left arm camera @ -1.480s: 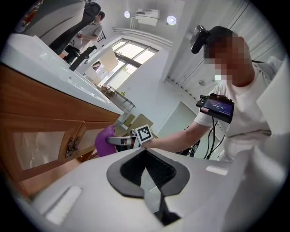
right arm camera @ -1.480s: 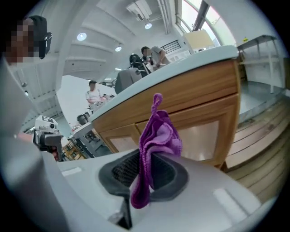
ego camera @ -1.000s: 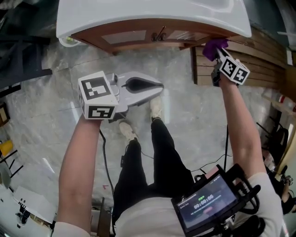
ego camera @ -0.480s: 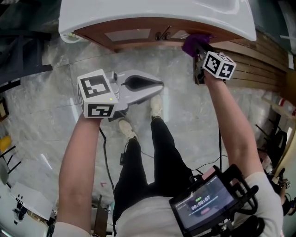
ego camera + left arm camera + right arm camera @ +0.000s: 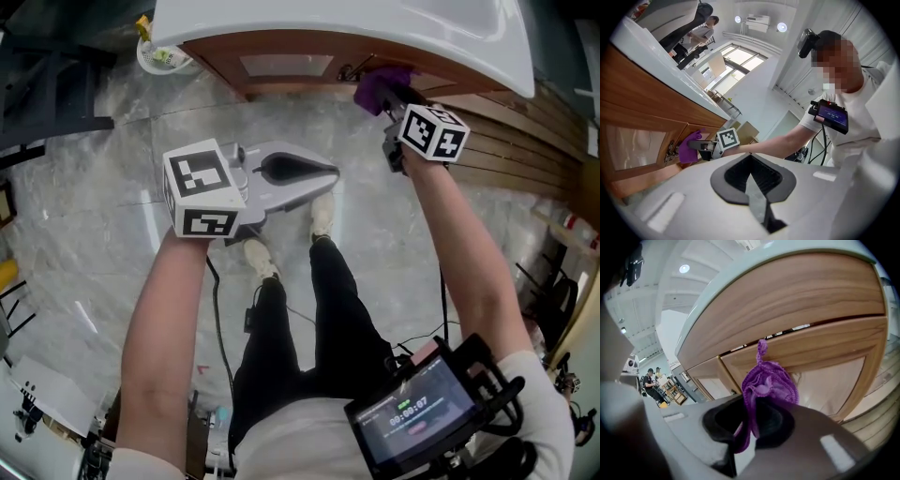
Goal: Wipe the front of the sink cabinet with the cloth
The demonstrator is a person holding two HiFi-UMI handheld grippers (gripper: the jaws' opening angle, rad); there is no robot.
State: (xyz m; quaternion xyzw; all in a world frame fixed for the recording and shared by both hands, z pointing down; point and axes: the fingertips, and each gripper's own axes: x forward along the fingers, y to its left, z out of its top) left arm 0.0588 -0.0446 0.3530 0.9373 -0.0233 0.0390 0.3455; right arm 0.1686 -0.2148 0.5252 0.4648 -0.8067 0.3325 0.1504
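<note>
right gripper [image 5: 393, 100] tight around bunched purple knit cloth [image 5: 768, 383] at the wood cabinet front [image 5: 801, 296] (left gripper [image 5: 323, 174] closed)

Head view steeply down over the sink cabinet [image 5: 286, 64]; both gripper views close, upward along its wooden front, common to all three.
</note>
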